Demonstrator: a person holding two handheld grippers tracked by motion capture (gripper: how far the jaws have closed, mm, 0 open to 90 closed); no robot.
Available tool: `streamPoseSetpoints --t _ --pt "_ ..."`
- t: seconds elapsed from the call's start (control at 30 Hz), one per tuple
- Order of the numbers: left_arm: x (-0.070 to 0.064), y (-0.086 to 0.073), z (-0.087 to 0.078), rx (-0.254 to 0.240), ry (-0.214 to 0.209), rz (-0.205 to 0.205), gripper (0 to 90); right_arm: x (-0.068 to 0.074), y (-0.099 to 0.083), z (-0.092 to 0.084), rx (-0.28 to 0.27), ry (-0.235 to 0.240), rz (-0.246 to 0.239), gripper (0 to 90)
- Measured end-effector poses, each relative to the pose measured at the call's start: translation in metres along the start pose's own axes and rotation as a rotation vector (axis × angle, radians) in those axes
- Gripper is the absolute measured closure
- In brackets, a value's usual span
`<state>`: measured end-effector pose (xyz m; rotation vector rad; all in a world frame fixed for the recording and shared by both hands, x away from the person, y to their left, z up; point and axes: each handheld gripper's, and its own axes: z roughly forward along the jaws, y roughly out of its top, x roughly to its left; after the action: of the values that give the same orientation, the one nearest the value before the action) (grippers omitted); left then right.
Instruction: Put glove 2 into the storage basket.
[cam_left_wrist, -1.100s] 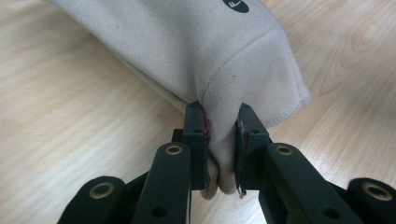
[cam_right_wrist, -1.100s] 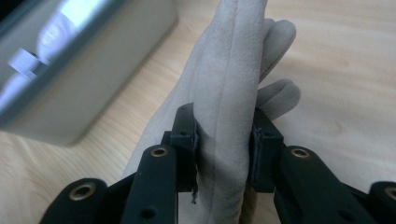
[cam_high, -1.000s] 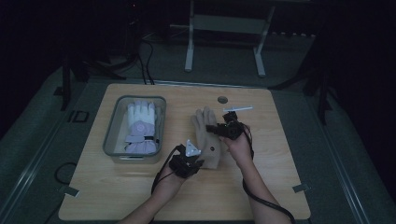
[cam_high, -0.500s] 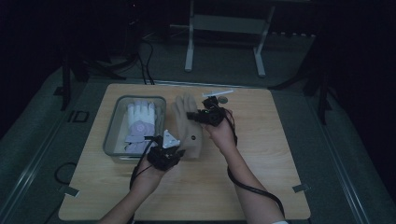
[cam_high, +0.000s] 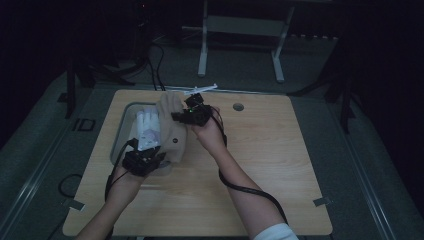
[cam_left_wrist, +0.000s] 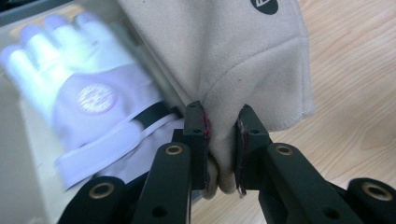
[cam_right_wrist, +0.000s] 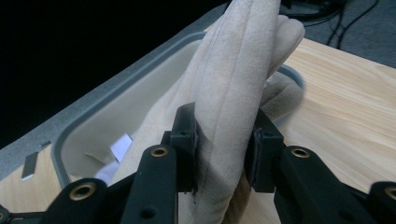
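My left gripper (cam_left_wrist: 222, 140) is clamped on the cuff of the beige glove (cam_high: 171, 131), and my right gripper (cam_right_wrist: 224, 140) pinches its fingers. The glove hangs between them over the tray's (cam_high: 120, 136) right rim; a white glove (cam_left_wrist: 88, 100) lies inside the tray.

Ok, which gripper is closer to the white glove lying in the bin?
Left. The left gripper pinches the beige glove by its cuff just at the white glove, over the bin's near end. The right gripper clamps the beige glove's fingers by the bin's far right rim.
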<state>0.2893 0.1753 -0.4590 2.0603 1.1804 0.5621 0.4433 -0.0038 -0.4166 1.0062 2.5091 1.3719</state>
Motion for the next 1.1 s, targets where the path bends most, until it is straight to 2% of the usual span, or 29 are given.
streamPoseSetpoints --t 0.2,0.37,0.4,0.47,0.57,0.7,0.77,0.87,0.93,1.0,1.03,1.1 --pt "0.020 -0.011 -0.009 0.009 0.042 -0.037 78.7 0.017 0.016 0.031 0.024 0.023 -0.034 68.8" --pt "0.040 -0.022 -0.012 0.036 0.049 -0.087 78.7 0.027 0.021 0.058 0.046 0.038 -0.060 68.8" --pt "0.040 -0.022 -0.012 0.036 0.049 -0.087 78.7 0.027 0.021 0.058 0.046 0.038 -0.060 68.8" --pt "0.046 -0.024 -0.009 0.047 0.050 -0.101 78.6 0.028 0.022 0.074 0.070 0.036 -0.066 68.7" --pt "0.050 -0.025 -0.003 0.056 0.050 -0.117 78.6 0.026 0.021 0.084 0.084 0.034 -0.060 68.7" --pt "0.054 -0.027 0.007 0.083 0.009 -0.147 78.3 0.018 0.016 0.100 0.121 0.036 -0.043 68.6" --pt "0.055 -0.028 0.010 0.091 0.004 -0.159 77.7 0.014 0.009 0.107 0.143 0.022 -0.039 68.3" --pt "0.056 -0.029 0.015 0.101 -0.013 -0.166 75.5 0.009 0.002 0.113 0.150 0.025 -0.026 67.5" --pt "0.056 -0.030 0.017 0.104 -0.032 -0.172 72.0 0.007 0.000 0.113 0.141 0.029 -0.021 66.5" --pt "0.056 -0.031 0.018 0.108 -0.054 -0.180 61.3 0.006 -0.001 0.112 0.140 0.026 -0.023 64.2" --pt "0.055 -0.032 0.017 0.094 -0.047 -0.179 57.7 0.005 -0.001 0.112 0.141 0.027 -0.025 62.1" --pt "0.055 -0.032 0.015 0.085 -0.024 -0.180 44.6 0.004 -0.001 0.110 0.139 0.036 -0.027 57.1"
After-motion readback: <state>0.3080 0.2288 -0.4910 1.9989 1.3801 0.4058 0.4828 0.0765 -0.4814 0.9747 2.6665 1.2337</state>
